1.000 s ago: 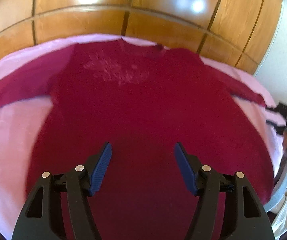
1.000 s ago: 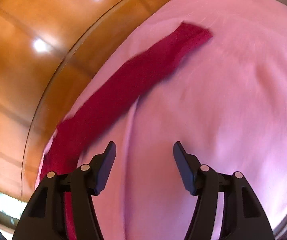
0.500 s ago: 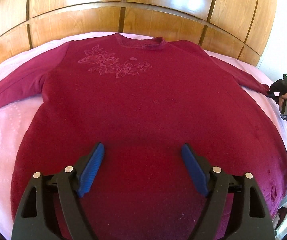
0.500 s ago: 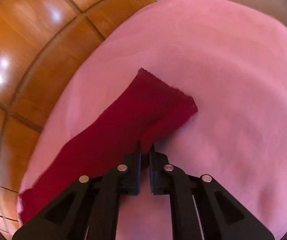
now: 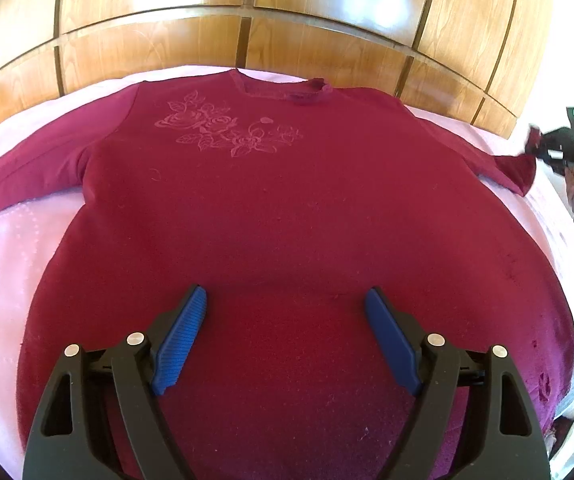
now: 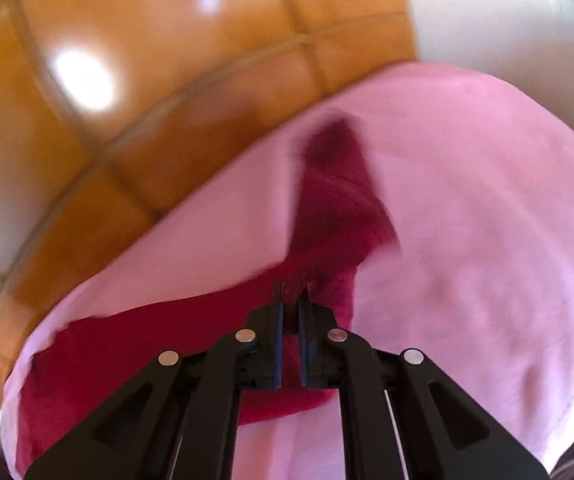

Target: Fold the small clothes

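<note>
Right gripper [image 6: 291, 294] is pinching the sleeve cuff [image 6: 339, 216] of the maroon sweater [image 5: 271, 216], blurred above the pink bedspread [image 6: 487, 240]; left gripper [image 5: 287, 304] is hovering spread, empty, its handles cut off.

The left wrist view looks down close over the sweater's [image 5: 279, 240] hem toward the bed's [image 5: 3, 248] wooden headboard [image 5: 327, 52], while the right wrist view, close at the bed's right edge, shares the sweater's right sleeve [image 6: 335, 216].
</note>
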